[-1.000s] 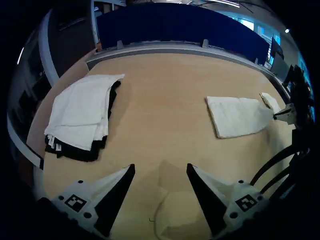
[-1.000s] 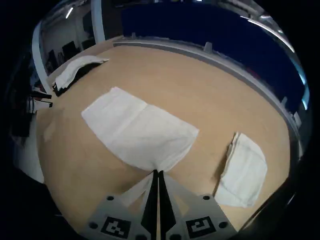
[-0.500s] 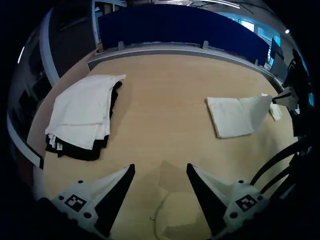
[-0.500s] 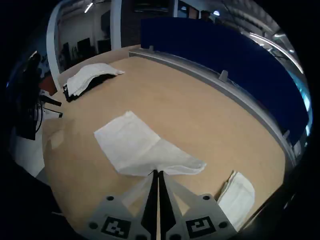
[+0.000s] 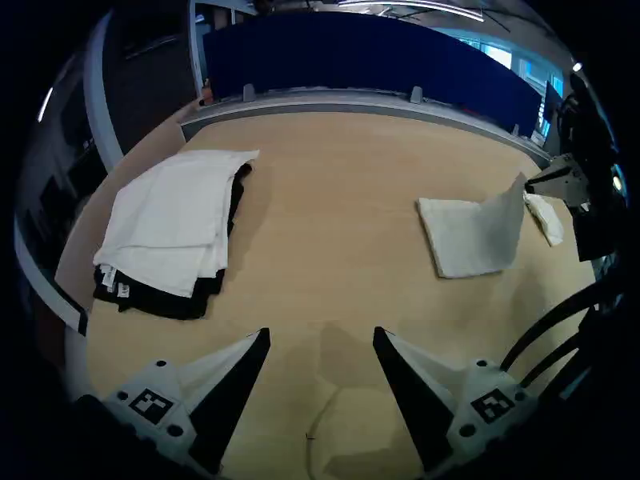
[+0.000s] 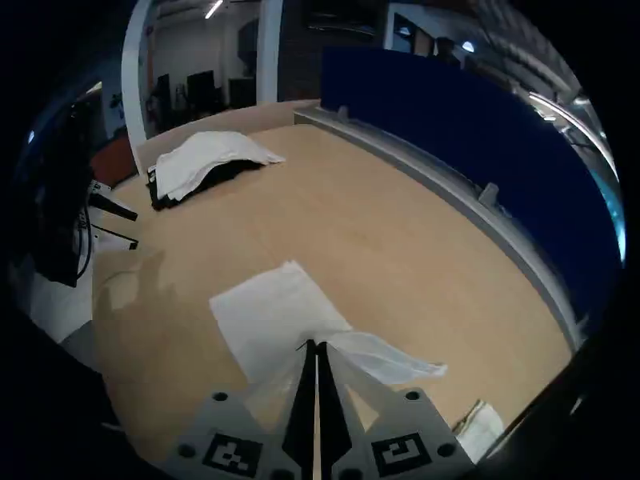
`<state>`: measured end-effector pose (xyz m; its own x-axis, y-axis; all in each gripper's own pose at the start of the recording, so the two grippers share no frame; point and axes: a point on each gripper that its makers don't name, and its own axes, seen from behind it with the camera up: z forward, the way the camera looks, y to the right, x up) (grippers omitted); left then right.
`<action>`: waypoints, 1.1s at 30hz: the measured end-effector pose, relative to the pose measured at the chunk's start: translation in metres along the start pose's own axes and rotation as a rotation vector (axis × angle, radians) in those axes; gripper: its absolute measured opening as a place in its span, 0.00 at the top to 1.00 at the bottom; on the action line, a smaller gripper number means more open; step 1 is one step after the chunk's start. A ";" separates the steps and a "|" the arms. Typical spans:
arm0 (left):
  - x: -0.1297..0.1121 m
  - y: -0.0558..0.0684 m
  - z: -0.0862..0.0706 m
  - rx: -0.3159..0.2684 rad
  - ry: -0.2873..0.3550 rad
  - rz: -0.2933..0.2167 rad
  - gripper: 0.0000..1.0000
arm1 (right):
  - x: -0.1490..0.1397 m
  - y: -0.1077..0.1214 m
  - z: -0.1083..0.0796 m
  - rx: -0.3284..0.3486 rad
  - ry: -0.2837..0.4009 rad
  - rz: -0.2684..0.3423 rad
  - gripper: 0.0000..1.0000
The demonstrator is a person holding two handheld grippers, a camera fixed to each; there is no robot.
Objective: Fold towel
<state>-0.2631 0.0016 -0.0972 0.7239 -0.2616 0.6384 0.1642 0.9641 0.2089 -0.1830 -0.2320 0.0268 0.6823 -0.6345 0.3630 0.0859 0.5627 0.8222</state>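
In the left gripper view my left hand-held gripper [image 5: 320, 330] sits bottom centre, fingers spread, nothing between them. The towel [image 5: 468, 238] lies right of centre on the bench [image 5: 336, 184], its right edge raised by the right hand-held gripper [image 5: 530, 184]. A towel stack [image 5: 172, 216] sits at left. In the right gripper view that hand-held gripper is clenched on the towel's near edge, bottom centre.

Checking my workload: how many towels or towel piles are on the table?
3: stack at left, held towel in right gripper, small folded towel beside it. Stack's layers may hide more.
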 end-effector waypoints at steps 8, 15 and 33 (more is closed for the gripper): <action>-0.002 -0.005 0.000 0.009 0.012 -0.017 0.04 | 0.025 -0.049 0.044 0.107 0.004 -0.084 0.99; -0.009 -0.007 0.000 0.009 0.011 -0.036 0.04 | 0.012 -0.096 0.090 0.209 -0.025 -0.085 0.99; -0.012 -0.010 0.007 -0.001 0.007 -0.027 0.04 | -0.016 -0.115 0.105 0.255 -0.081 -0.024 0.97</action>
<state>-0.2777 -0.0057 -0.1017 0.7242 -0.2873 0.6270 0.1842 0.9567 0.2255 -0.2803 -0.3420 -0.0277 0.6214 -0.6920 0.3674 -0.0915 0.4017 0.9112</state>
